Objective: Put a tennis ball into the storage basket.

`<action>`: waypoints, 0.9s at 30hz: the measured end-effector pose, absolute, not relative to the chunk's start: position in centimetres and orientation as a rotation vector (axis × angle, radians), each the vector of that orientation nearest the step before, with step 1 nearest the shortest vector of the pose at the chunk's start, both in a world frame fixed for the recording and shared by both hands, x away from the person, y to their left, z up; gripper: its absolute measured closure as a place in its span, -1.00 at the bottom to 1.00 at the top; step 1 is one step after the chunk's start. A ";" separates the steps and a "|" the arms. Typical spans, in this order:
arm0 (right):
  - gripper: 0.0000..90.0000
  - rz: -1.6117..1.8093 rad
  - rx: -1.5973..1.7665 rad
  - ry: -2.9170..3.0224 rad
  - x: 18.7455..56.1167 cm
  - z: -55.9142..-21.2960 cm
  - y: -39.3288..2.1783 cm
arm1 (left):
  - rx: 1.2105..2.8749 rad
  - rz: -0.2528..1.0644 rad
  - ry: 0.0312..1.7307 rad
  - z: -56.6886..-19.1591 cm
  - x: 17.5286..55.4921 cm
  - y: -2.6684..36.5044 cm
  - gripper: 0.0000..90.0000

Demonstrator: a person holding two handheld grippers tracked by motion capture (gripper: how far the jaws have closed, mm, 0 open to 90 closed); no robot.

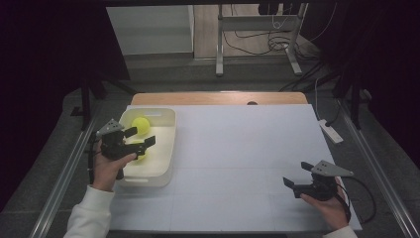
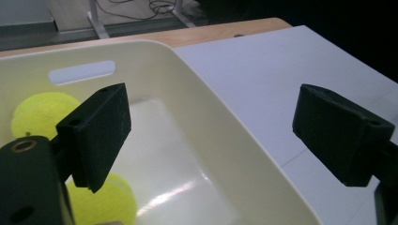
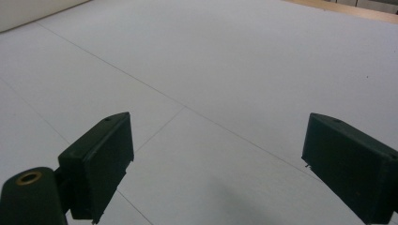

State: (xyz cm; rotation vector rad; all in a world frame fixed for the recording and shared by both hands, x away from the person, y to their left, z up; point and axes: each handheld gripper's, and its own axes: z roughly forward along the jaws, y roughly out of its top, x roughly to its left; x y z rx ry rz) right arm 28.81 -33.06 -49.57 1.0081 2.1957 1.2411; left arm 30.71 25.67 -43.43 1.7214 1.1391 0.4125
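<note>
High view, left gripper jaws apart, empty, above two tennis balls in tray

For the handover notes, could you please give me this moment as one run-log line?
left gripper: open, empty, above bin | tennis balls: two in bin | right gripper: open, empty, over white table

Dim surroundings in the high view, near black at both sides, with light falling from above onto the white table. Soft glare streaked across the glossy floor of the cream bin. Near jaws blurred and out of focus in both gripper views. Faint shadow beneath the jaws on the table in the right gripper view. Slight grain throughout, colours muted.
</note>
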 end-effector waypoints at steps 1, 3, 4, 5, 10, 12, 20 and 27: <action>-0.80 1.242 1.008 2.195 28.8 -49.6 -33.1 | 1.720 0.405 1.131 -43.5 30.5 25.5 -0.70; -0.80 1.244 1.008 2.194 28.8 -49.5 -33.1 | 1.723 0.399 1.124 -43.7 30.1 25.3 -0.70; -0.80 1.244 1.008 2.194 28.8 -49.5 -33.1 | 1.723 0.399 1.124 -43.7 30.1 25.3 -0.70; -0.80 1.245 1.007 2.193 28.8 -49.5 -33.1 | 1.735 0.393 1.116 -43.9 29.8 24.9 -0.70; -0.79 1.246 1.007 2.192 28.8 -49.4 -33.1 | 1.758 0.387 1.093 -44.5 28.9 24.0 -0.70; -0.80 1.248 1.008 2.190 28.8 -49.4 -33.1 | 1.763 0.386 1.080 -44.7 28.4 23.7 -0.70; -0.80 1.242 1.008 2.183 28.9 -49.3 -33.0 | 1.777 0.369 1.053 -45.8 26.5 23.1 -0.69; -0.80 1.247 1.002 2.183 29.0 -49.3 -32.9 | 1.783 0.365 1.050 -46.1 26.1 22.9 -0.68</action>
